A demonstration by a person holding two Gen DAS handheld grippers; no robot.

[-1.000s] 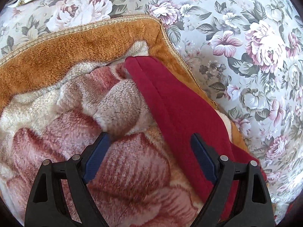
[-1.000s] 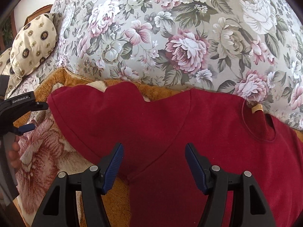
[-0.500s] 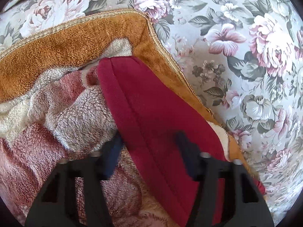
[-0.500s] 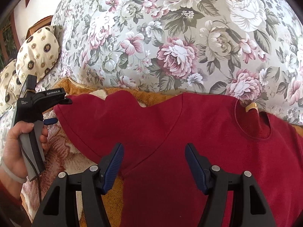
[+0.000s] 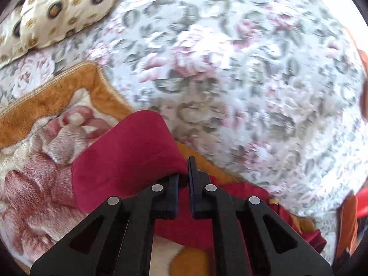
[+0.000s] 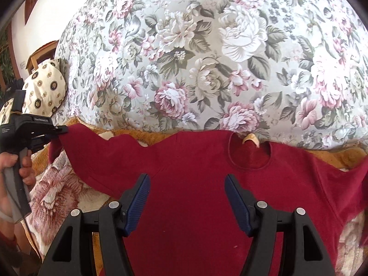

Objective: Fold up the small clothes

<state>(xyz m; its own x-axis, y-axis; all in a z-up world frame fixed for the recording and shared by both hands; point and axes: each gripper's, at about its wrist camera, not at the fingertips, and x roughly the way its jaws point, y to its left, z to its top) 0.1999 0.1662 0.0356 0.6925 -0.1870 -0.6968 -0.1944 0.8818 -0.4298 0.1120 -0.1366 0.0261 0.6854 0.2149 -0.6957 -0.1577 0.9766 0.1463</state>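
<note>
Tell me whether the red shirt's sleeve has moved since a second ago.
Yes. The left gripper, shut on the sleeve, has lifted it off the fleece blanket, toward the floral bedspread.

I get bright, even daylight in both views; the left wrist view smears with motion blur, and fisheye bending darkens all corners.

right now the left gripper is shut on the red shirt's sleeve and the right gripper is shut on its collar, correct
Not quite. The right gripper is open, its jaws spread above the chest of the red shirt and gripping nothing; the collar lies beyond them. The right wrist view shows this. The left gripper is indeed shut on the sleeve.
</note>
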